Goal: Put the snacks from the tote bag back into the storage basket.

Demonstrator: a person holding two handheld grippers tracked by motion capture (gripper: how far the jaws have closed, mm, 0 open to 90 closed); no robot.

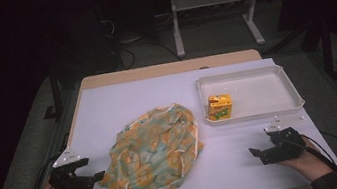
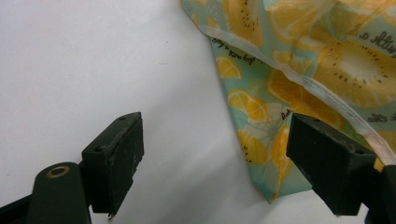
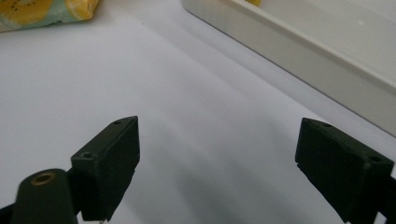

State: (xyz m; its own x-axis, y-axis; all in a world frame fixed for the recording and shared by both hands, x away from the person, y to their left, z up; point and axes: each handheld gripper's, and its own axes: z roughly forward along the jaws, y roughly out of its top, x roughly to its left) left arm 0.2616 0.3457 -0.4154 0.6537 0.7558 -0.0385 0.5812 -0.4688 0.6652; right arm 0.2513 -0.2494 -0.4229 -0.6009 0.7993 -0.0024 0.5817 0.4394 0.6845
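Observation:
A crumpled cloth (image 1: 152,152) printed with orange slices on pale green lies on the white table cover, left of centre. My left gripper (image 1: 93,179) rests at the cloth's lower left edge, open; in the left gripper view (image 2: 215,163) the cloth's hem (image 2: 280,74) lies just in front of the right jaw. My right gripper (image 1: 256,154) sits on the table's right front, open and holding nothing, with bare cover between its jaws (image 3: 217,163). A small orange juice carton (image 1: 220,106) stands in the white tray (image 1: 287,107) at the back right.
The tray's long wall (image 3: 299,51) runs diagonally close ahead of my right gripper. The table's front edge is just behind both hands. Beyond the table stand the legs of another table (image 1: 175,17) and some cables on the floor.

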